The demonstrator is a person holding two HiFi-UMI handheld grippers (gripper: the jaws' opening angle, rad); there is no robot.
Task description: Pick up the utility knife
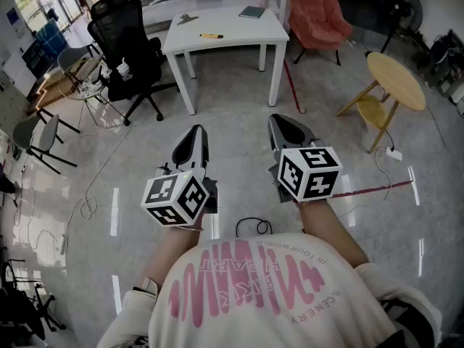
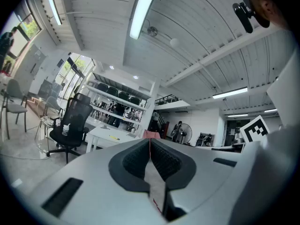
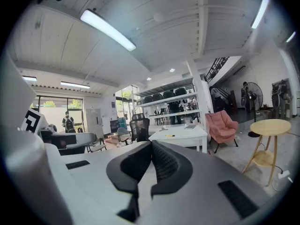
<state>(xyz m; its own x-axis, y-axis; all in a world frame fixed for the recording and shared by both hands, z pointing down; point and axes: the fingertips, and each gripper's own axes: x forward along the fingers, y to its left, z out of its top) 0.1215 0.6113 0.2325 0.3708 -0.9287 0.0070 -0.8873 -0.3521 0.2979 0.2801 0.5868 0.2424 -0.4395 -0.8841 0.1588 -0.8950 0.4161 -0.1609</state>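
The utility knife [image 1: 211, 35], small and yellow, lies on a white table [image 1: 232, 31] several steps ahead of me. It also shows as a yellow sliver in the left gripper view [image 2: 114, 138] and in the right gripper view [image 3: 170, 135]. My left gripper [image 1: 197, 130] and right gripper [image 1: 279, 119] are held side by side in front of my chest, above the floor, far short of the table. Both point toward the table. The jaws of each one meet tip to tip with nothing between them, left gripper [image 2: 150, 142] and right gripper [image 3: 151, 143].
A dark notebook [image 1: 253, 11] and a grey object [image 1: 187, 19] share the table. A black office chair [image 1: 127, 46] stands left of it and a pink armchair [image 1: 315, 17] to its right. A round wooden side table [image 1: 395, 78] stands at the right. Cables [image 1: 250, 227] lie on the glossy floor.
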